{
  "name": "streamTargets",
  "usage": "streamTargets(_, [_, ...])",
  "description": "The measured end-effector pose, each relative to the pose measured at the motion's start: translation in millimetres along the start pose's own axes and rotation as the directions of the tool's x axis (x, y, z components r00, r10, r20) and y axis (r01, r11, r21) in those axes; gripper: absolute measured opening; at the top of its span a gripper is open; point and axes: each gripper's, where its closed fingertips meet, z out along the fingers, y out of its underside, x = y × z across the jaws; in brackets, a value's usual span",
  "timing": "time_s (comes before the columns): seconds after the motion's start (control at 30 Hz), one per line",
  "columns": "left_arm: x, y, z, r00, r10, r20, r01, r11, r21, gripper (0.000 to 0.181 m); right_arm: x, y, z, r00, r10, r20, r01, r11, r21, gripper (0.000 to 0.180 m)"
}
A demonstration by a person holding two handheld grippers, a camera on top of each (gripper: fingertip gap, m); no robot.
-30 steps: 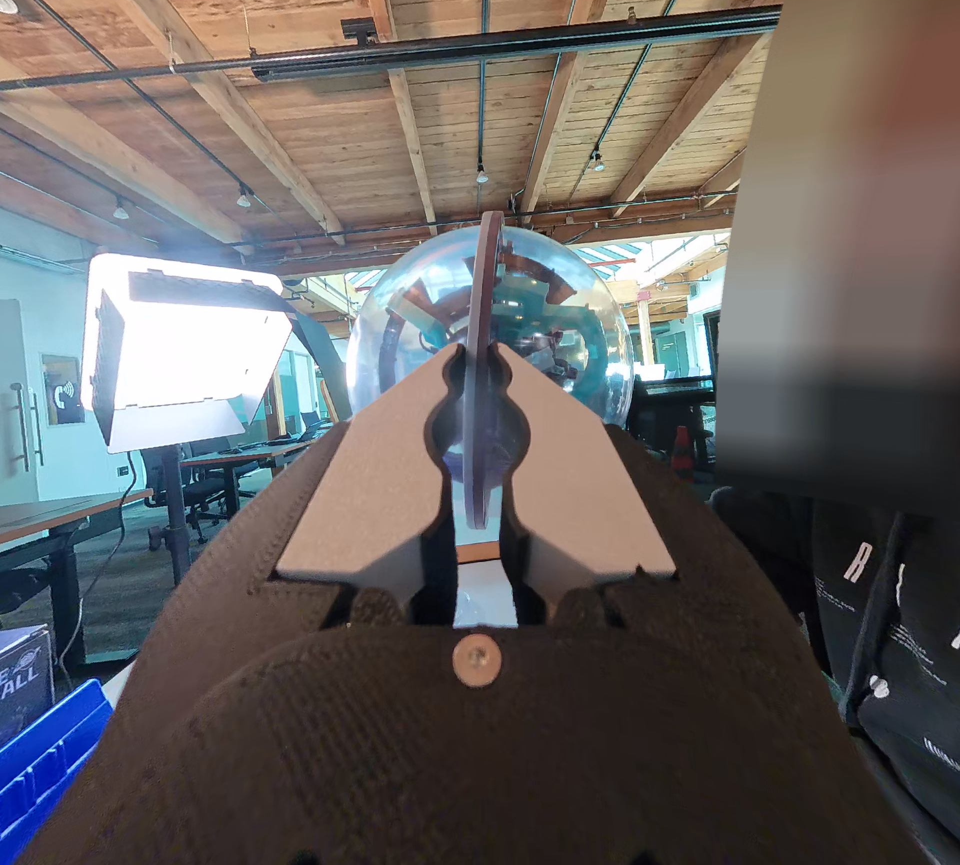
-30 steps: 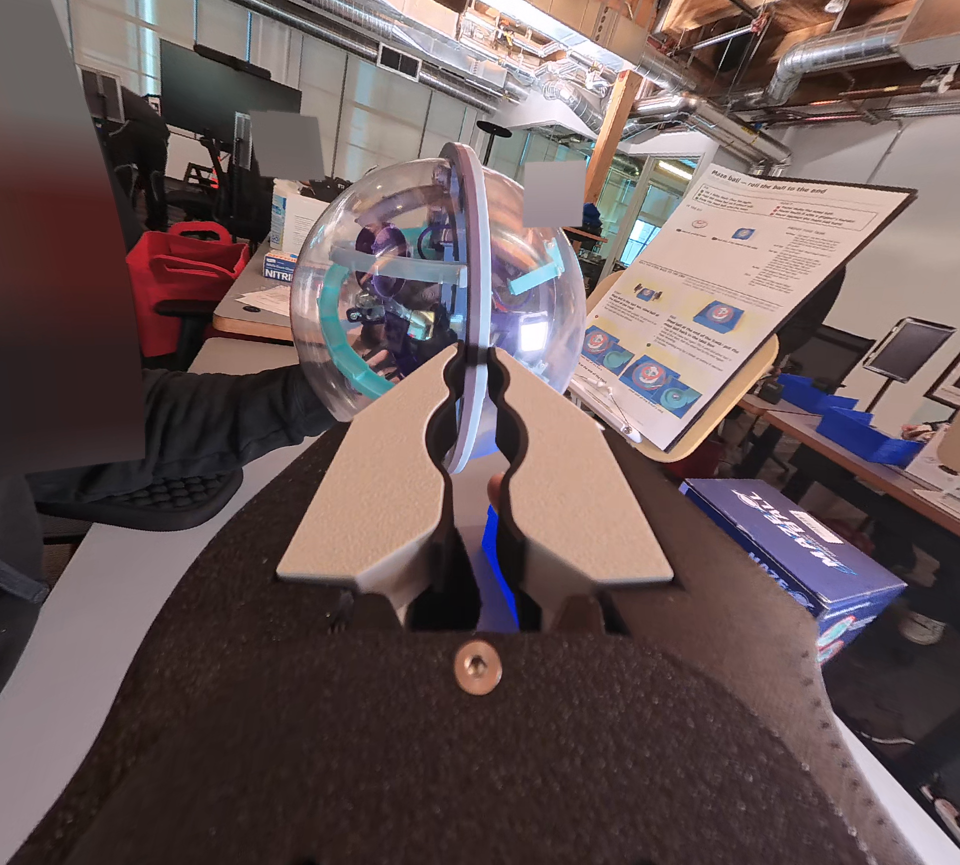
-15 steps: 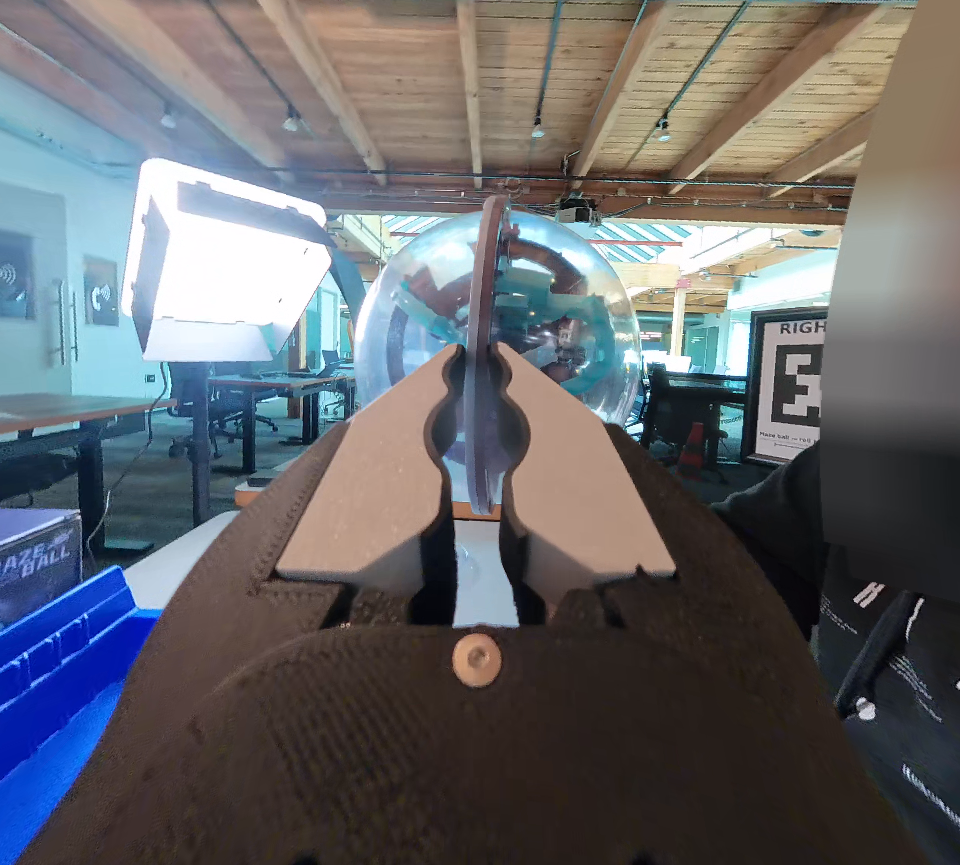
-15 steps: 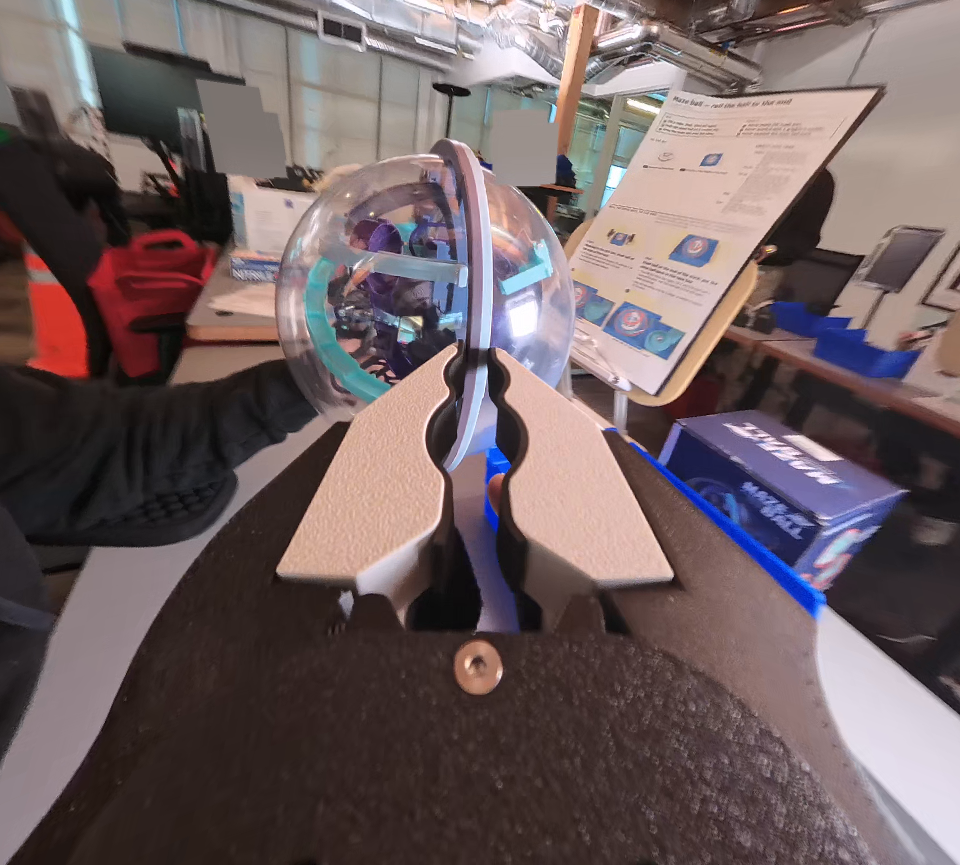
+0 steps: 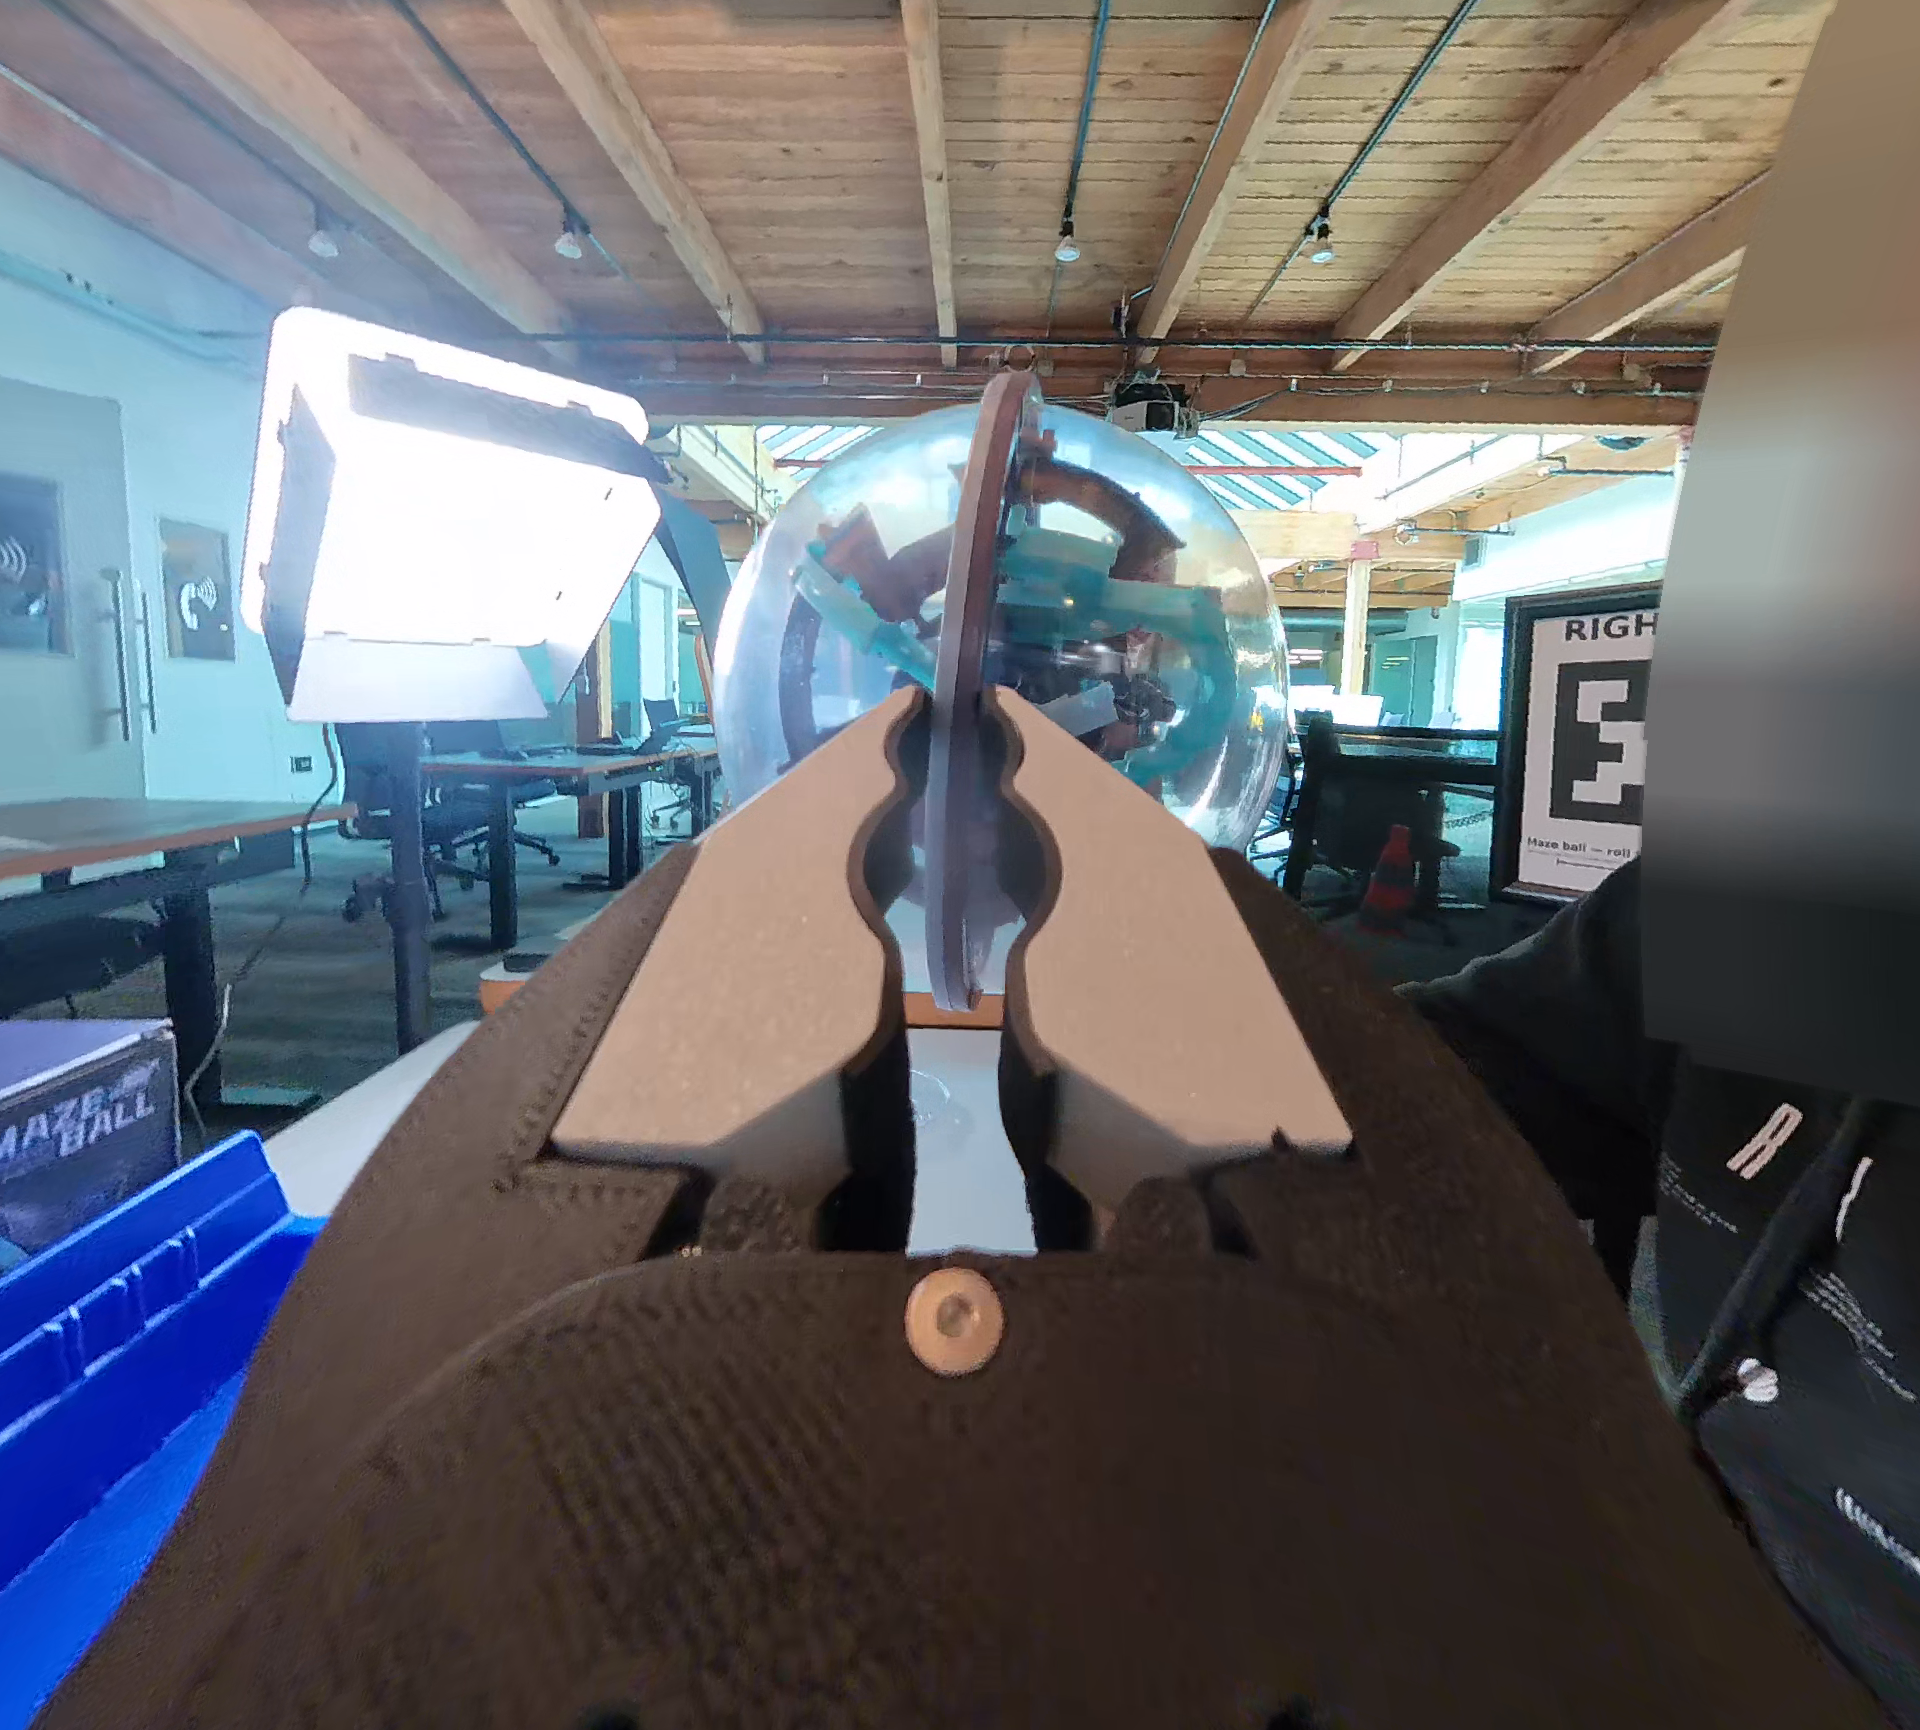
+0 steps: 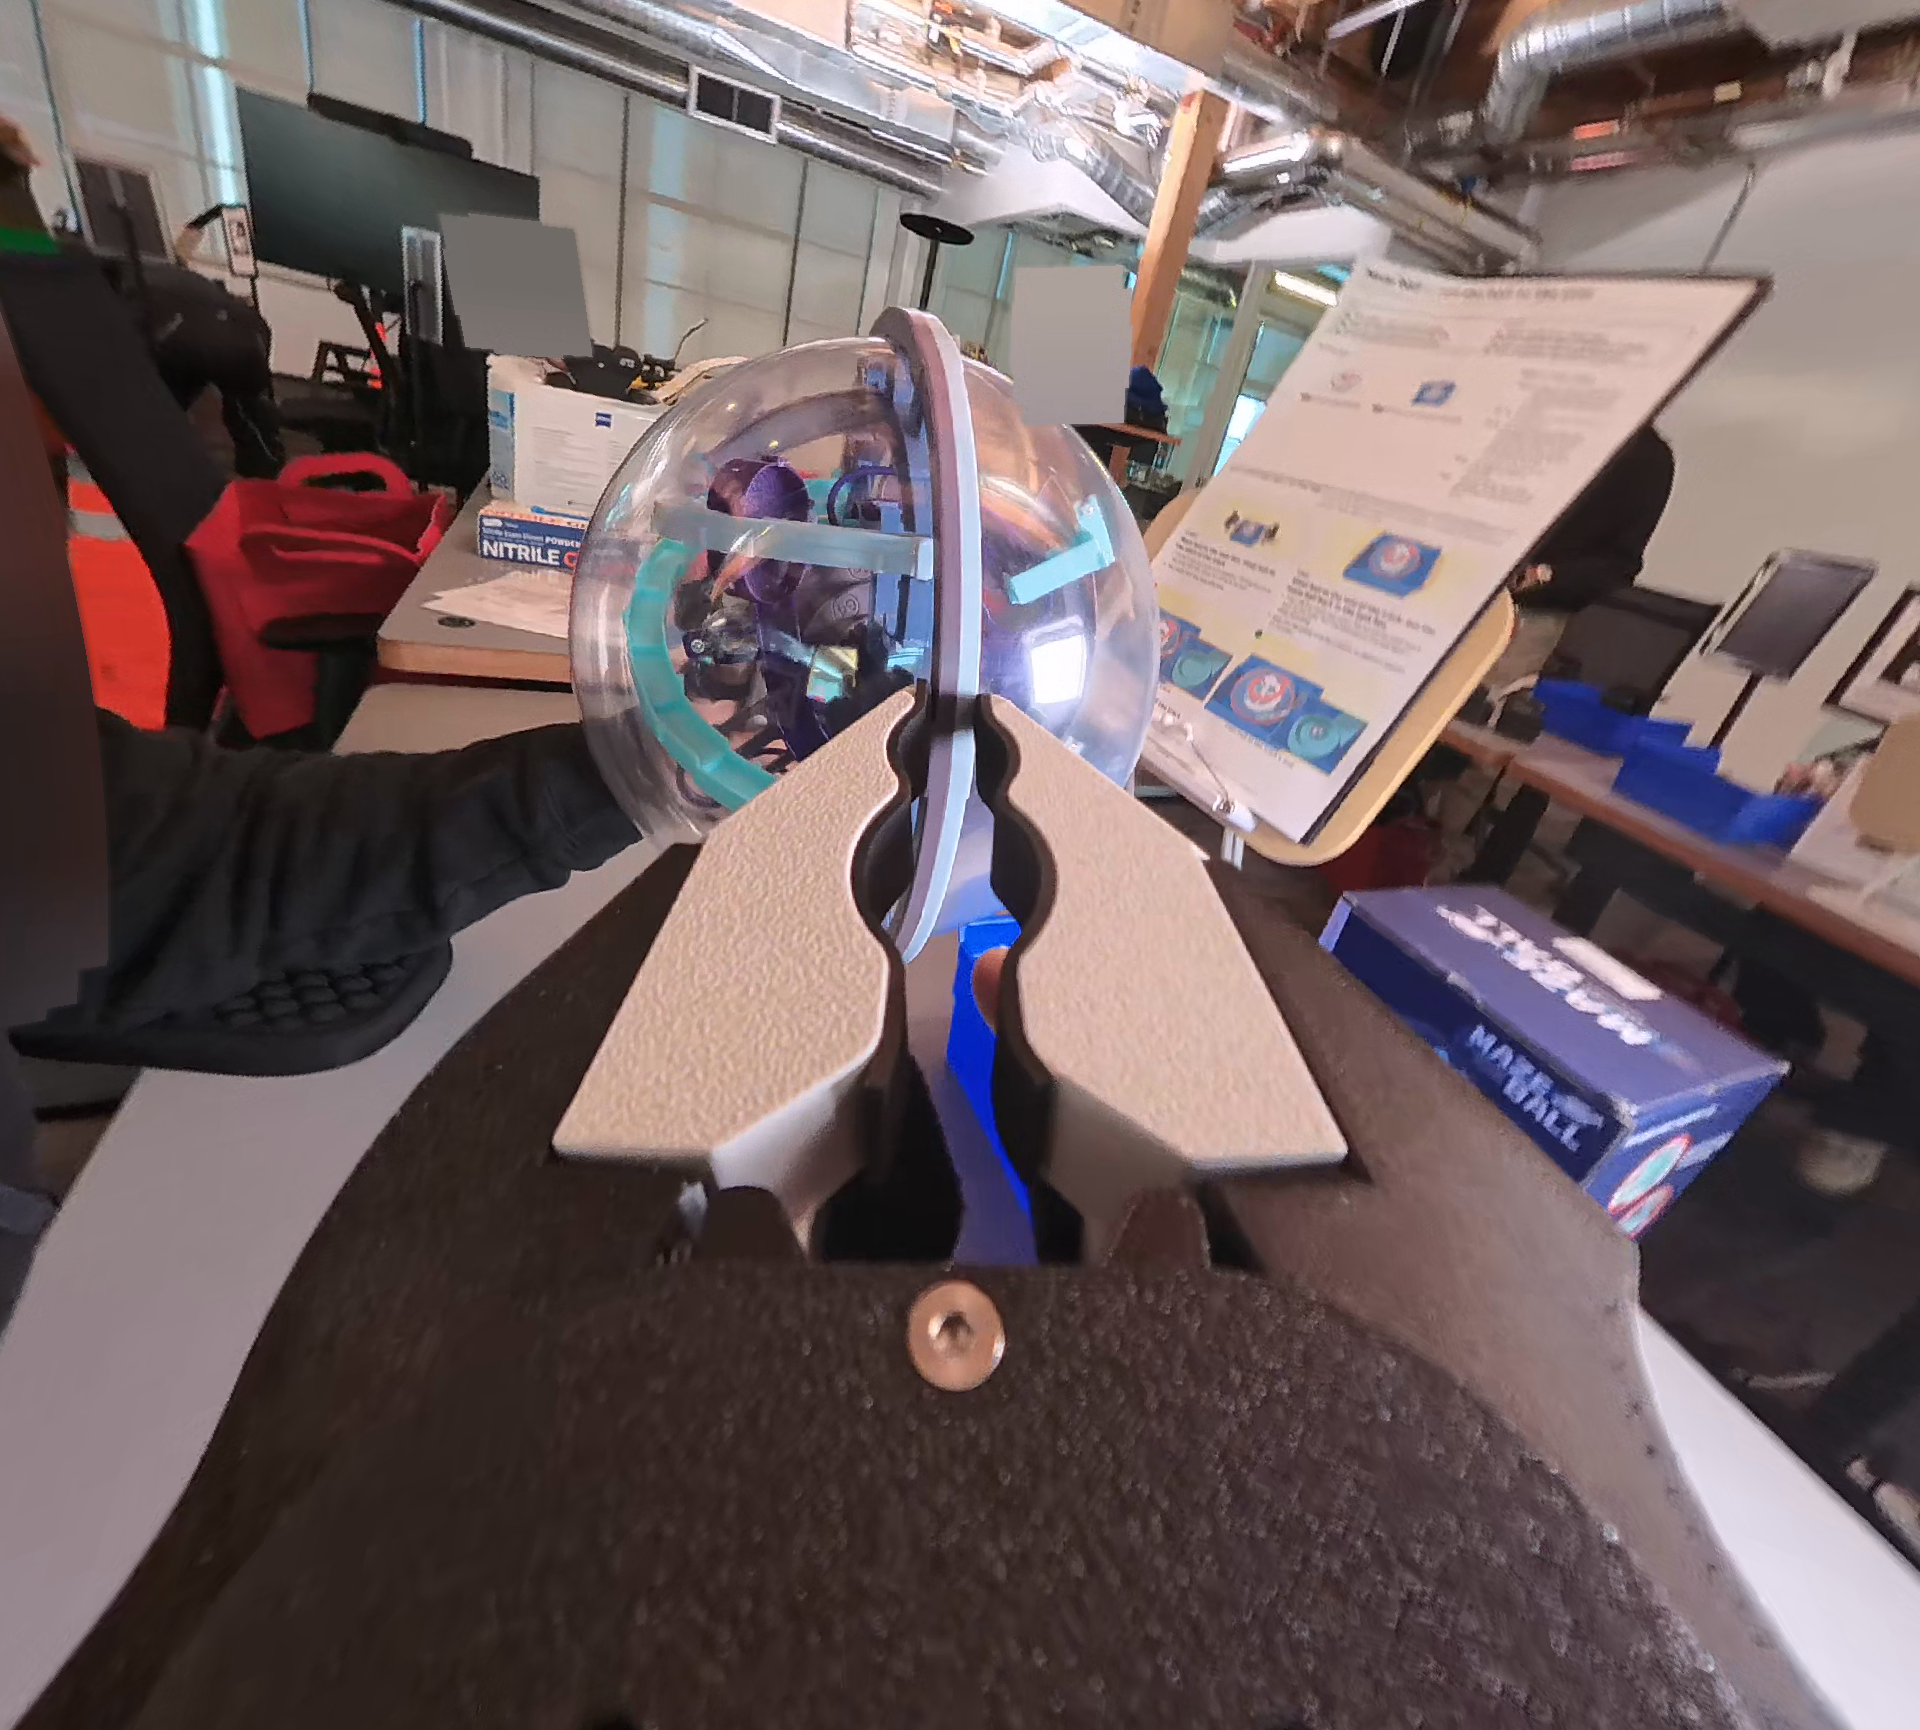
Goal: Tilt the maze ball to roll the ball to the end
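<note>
Both your claws are clenched on the flat rim ring of the maze ball [image 5: 1122,641]: the left claw [image 5: 958,714] from one side, the right claw [image 6: 945,714] from the other, holding it up clear of the white surface [image 6: 208,1181]. Tilt slowly with both wrists together, watching the teal track [image 6: 665,672]; the small ball inside is too small to pick out. The ring stands near upright, edge-on to each camera, so its axis runs sideways.
</note>
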Motion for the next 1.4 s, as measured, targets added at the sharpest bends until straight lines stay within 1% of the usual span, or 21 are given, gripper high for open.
streamTargets(0.27, [16,-10,3,0.995,0.091,-0.035,-0.09,0.996,0.017,0.008,-13,-12,-4,0.997,-0.075,0.033,0.073,0.996,0.057,0.005])
streamTargets(0.73, [45,-29,10,0.971,0.235,-0.055,-0.235,0.972,-0.001,0.007,-26,-26,-7,0.99,-0.12,0.072,0.109,0.984,0.142,0.005])
streamTargets(1.1, [64,-39,14,0.945,0.32,-0.069,-0.322,0.947,-0.013,0.008,-35,-34,-10,0.984,-0.15,0.094,0.128,0.969,0.21,0.005])
streamTargets(1.4, [74,-43,16,0.929,0.362,-0.077,-0.365,0.931,-0.017,0.007,-39,-38,-11,0.98,-0.174,0.1,0.146,0.959,0.242,0.005])
